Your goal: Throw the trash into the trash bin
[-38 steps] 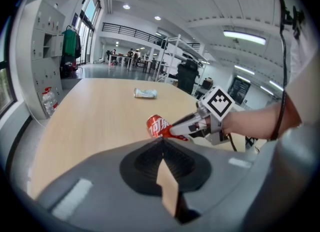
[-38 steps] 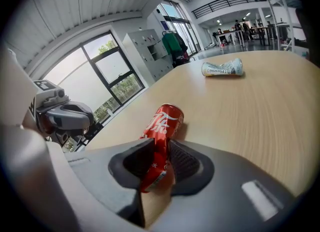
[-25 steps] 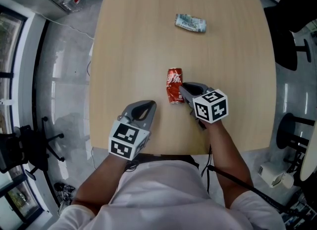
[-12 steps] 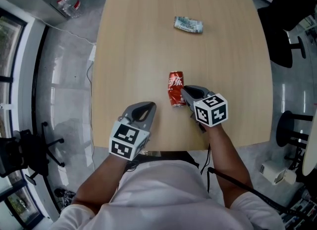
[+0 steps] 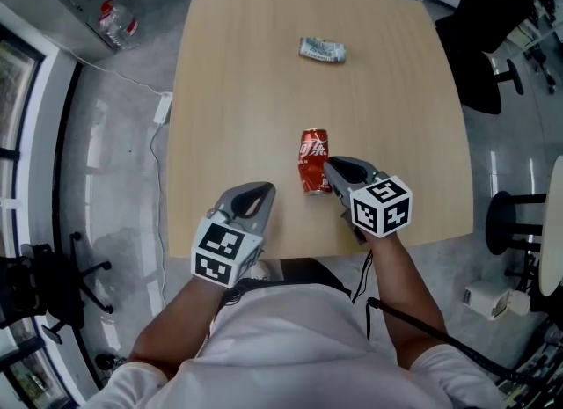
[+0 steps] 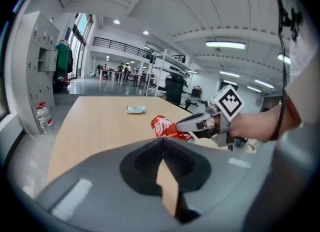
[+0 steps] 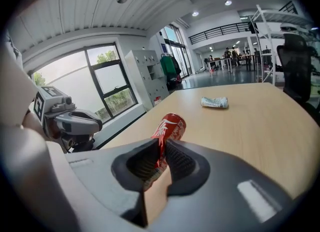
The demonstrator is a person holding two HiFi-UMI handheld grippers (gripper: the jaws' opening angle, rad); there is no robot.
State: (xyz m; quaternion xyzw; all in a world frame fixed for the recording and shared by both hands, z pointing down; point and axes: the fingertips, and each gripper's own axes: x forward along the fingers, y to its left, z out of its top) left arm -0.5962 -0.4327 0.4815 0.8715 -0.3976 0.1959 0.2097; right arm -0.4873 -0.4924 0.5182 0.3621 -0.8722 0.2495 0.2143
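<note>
The table [image 5: 246, 91] is pale wood, smooth and not shiny. The can [image 5: 310, 157] is red metal, glossy and dented. The wrapper [image 5: 321, 49] looks like crinkly, shiny plastic. The left gripper [image 5: 261, 189] and right gripper [image 5: 328, 166] are dull grey plastic. The floor [image 5: 114, 161] is smooth grey and shiny, like polished stone. The bottle [image 5: 117, 20] is clear plastic

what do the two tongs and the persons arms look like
The left tongs and right tongs are grey moulded shells tapering to a point, with ribbed black pads inside. Each carries a white cube printed with black square markers. A black cable trails from the right one. The person wears a white short-sleeved shirt, forearms bare.
</note>
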